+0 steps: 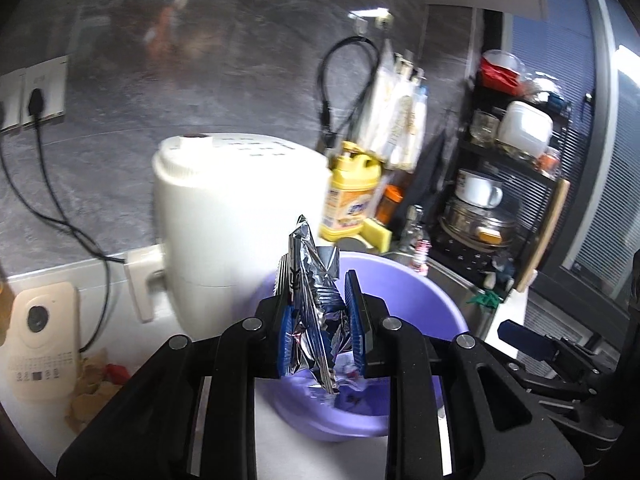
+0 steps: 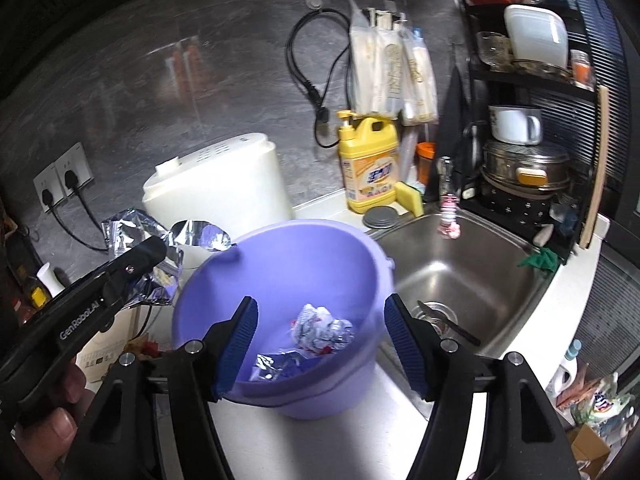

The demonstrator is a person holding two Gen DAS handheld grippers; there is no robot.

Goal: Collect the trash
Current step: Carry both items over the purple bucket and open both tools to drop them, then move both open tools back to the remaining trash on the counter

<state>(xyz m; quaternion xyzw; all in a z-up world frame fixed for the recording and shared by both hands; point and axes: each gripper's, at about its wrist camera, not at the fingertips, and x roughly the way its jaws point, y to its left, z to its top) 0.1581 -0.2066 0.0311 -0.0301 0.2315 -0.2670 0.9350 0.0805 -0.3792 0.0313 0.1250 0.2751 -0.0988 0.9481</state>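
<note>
the left gripper (image 1: 320,320) has its two blue jaws pinching a shiny silver wrapper (image 1: 310,280); the wrapper sticks up above the jaws and a bit hangs down below them; it is near the rim of the purple bucket (image 1: 420,300), and from the right wrist view it looks to be just beside the rim and not yet over the hole, with the wrapper (image 2: 136,240) crinkled up by the big white machine (image 2: 224,184); the right gripper (image 2: 320,344) has its jaws spread wide with nothing between them, and it hangs over the bucket (image 2: 280,248); down in the bucket there is some trash already, a scrunched white and red ball (image 2: 320,326) and a flat shiny piece (image 2: 276,364); the bucket sits on the white counter (image 2: 320,440) right next to the metal sink (image 2: 472,264), where a knife (image 2: 444,320) lies by the drain; a yellow soap bottle (image 2: 370,168) and a yellow sponge (image 2: 410,198) stand behind; i think the wrapper is very light and thin, and soft and crinkly, so it bends when you squeeze it; it is also smooth, so it could slip out; the best place to hold it is in the thick folded middle, as it is held now, not by a loose corner; more scraps lie on the counter by the left side (image 1: 96,384), brown and red bits, and they look light too.
</note>
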